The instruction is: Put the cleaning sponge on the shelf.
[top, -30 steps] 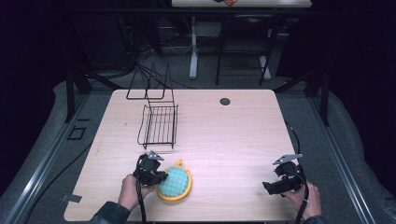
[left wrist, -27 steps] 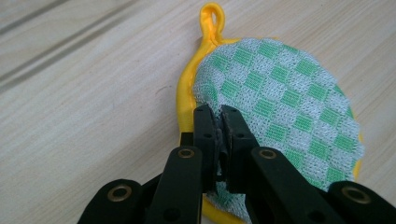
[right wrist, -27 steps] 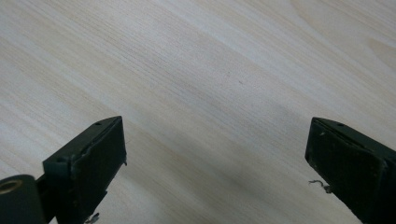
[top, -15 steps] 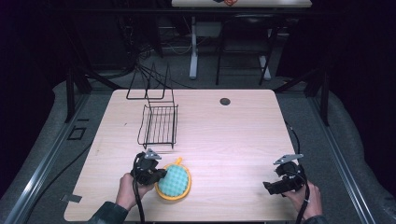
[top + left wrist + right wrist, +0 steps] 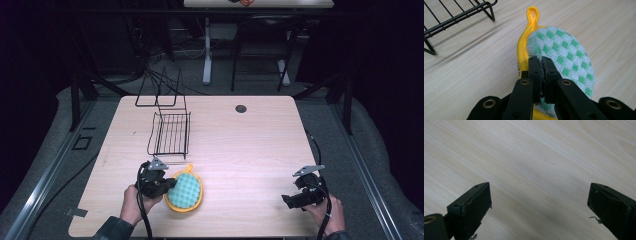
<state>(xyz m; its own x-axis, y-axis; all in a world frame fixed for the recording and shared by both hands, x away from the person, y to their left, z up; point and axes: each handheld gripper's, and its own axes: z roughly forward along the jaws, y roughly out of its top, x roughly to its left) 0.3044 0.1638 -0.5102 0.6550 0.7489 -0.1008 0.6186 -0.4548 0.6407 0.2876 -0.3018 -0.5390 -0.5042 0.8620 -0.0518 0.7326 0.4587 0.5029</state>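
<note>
We are clenching our left claw [image 5: 541,62] on the round green-checked pot holder with yellow trim and hanging loop [image 5: 564,57], which is lying near the desk's [image 5: 240,145] front edge, left of centre, just beside the black wire rack [image 5: 171,134]. Small print on the yellow trim is showing, too blurred to read. We are keeping our right claw [image 5: 540,207] released above bare wood near the front right corner.

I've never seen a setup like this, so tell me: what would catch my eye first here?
The brightest thing is a round scrubbing pad with a green-checked mesh face and yellow rim, near the table's front edge on the left, pinched at its edge by the left gripper. Just behind it stands a black wire rack. Far to the right, the right gripper hovers with jaws wide apart over the bare pale wooden table.
</note>
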